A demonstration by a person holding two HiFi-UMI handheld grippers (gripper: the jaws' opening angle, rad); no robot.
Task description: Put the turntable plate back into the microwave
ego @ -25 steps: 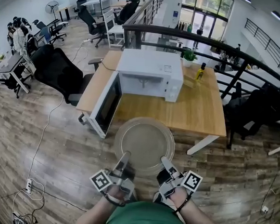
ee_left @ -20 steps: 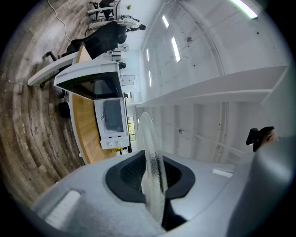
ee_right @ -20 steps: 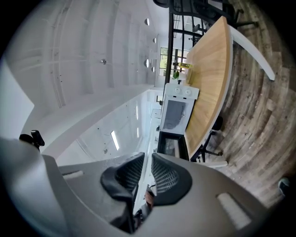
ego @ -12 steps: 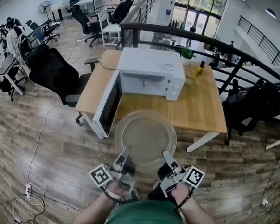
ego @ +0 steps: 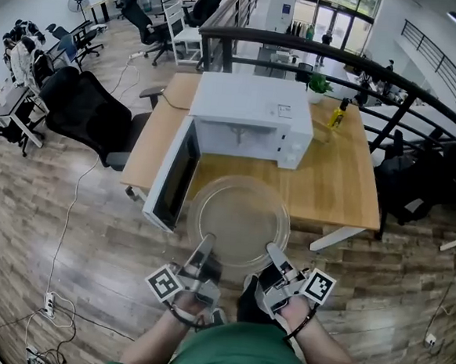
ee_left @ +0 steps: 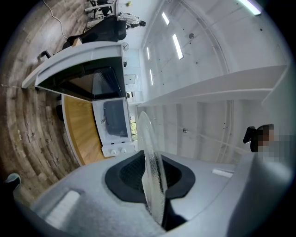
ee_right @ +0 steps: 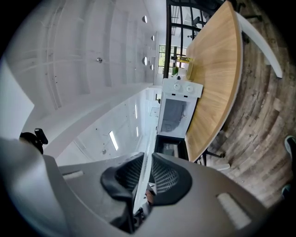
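A round clear glass turntable plate [ego: 239,220] hangs level over the table's front edge, in front of the white microwave [ego: 249,118]. The microwave's door [ego: 172,173] stands swung open to the left, and its dark cavity shows. My left gripper [ego: 206,245] is shut on the plate's near left rim, my right gripper [ego: 273,255] on its near right rim. In the left gripper view the plate [ee_left: 152,171] shows edge-on between the black pads. The right gripper view shows the plate's rim [ee_right: 141,194] pinched likewise.
The microwave sits on a wooden table [ego: 323,177] with a small potted plant [ego: 320,85] and a yellow bottle [ego: 339,112] at the back right. A black office chair [ego: 88,111] stands left of the table. A black railing [ego: 392,88] runs behind.
Both grippers and the plate have moved forward, nearer the table and the microwave. The grip on the plate looks the same.
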